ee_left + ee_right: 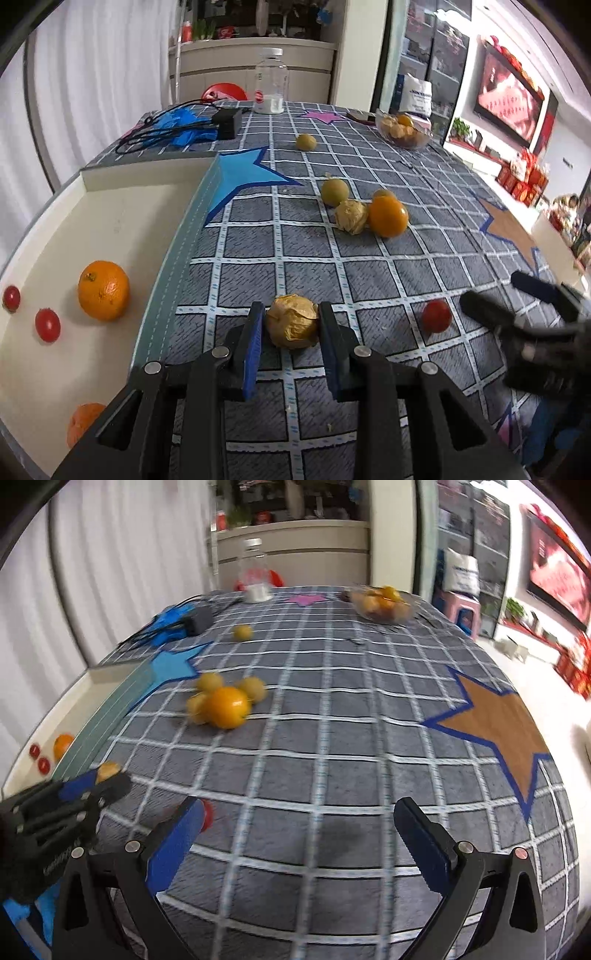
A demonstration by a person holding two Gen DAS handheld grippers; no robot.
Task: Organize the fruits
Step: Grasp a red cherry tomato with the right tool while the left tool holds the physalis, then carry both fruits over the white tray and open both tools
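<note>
The left tongs (291, 325) are closed on a papery husked fruit (291, 321), both blue pads pressing its sides just above the checked cloth of the counter (369, 273). Beside them to the left, a white tray (122, 229) holds an orange (103, 290), two small red fruits (47, 325) and another orange at its near edge. A red fruit (436, 316) lies on the cloth between the two tools. The right tongs (299, 834) stand wide open and hold nothing. Farther back, a cluster of fruit (225, 701) lies near a blue star (247, 173), and a glass bowl (404, 131) holds more.
</note>
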